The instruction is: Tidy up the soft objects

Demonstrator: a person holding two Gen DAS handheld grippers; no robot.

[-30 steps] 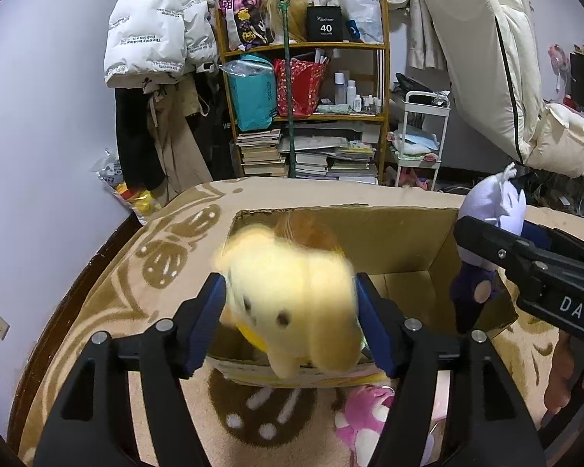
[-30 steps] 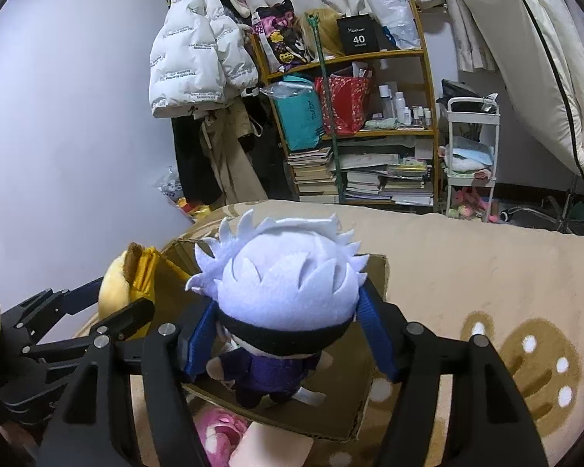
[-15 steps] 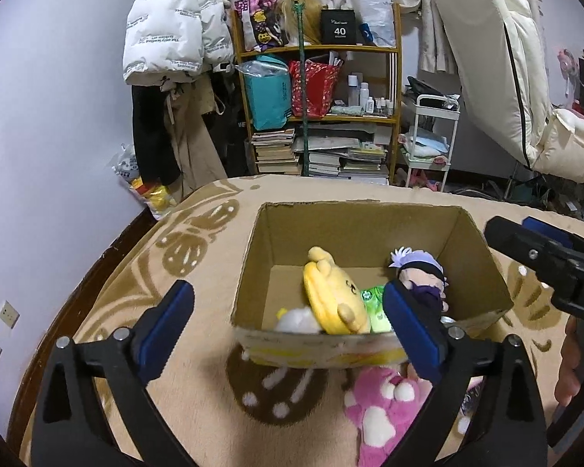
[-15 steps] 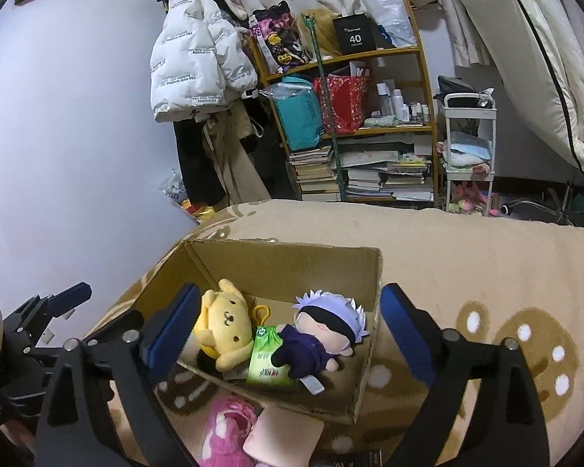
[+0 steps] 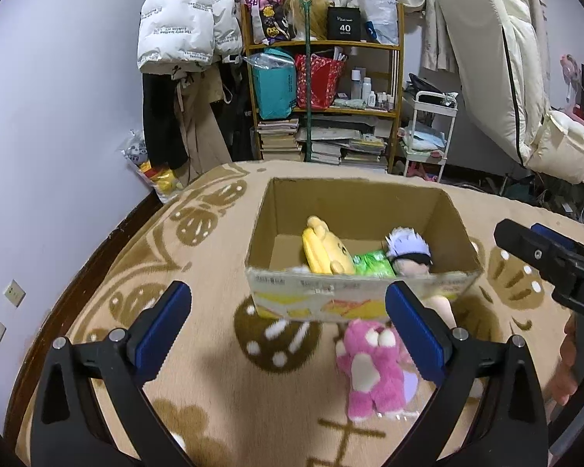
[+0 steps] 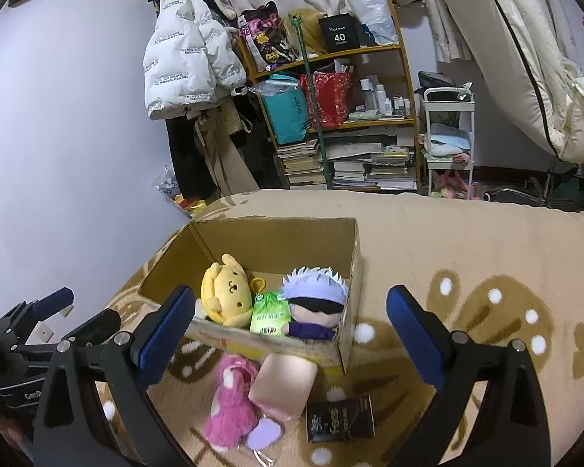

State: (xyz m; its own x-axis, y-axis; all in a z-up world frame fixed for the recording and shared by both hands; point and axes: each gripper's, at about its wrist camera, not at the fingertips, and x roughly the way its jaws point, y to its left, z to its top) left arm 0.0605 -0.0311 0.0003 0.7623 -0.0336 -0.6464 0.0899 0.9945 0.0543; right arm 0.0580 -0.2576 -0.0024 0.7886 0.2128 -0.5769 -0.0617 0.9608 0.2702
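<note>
1. Plush toys lie partly inside an open cardboard box [image 6: 346, 272] that sits on a beige blanket with brown flower patterns [image 6: 486, 257].
2. Left tool [image 5: 288, 323], seen from its own camera, stands wide open with nothing between its blue-padded fingers [image 5: 161, 327]; it is held above the blanket on the near side of the box.
3. At the left of the box interior, a yellow dog plush [image 6: 227, 295] leans with its face up.
4. Beside it, in the middle, lies a green packet [image 6: 270, 313], touching both toys.
5. To the right of the packet is a doll with spiky white hair and a black blindfold [image 6: 315, 299], resting against the right wall of the box.
6. Outside the box, just in front of its near wall, a pink bear plush [image 6: 229, 401] lies on the blanket, with a pale pink cushion-like item [image 6: 284, 385] touching it on the right.
7. Further right, a black packet [image 6: 340, 418] lies flat on the blanket.
8. Right tool [image 6: 290, 321] is likewise spread wide and holds nothing, above the items near the box.
</note>
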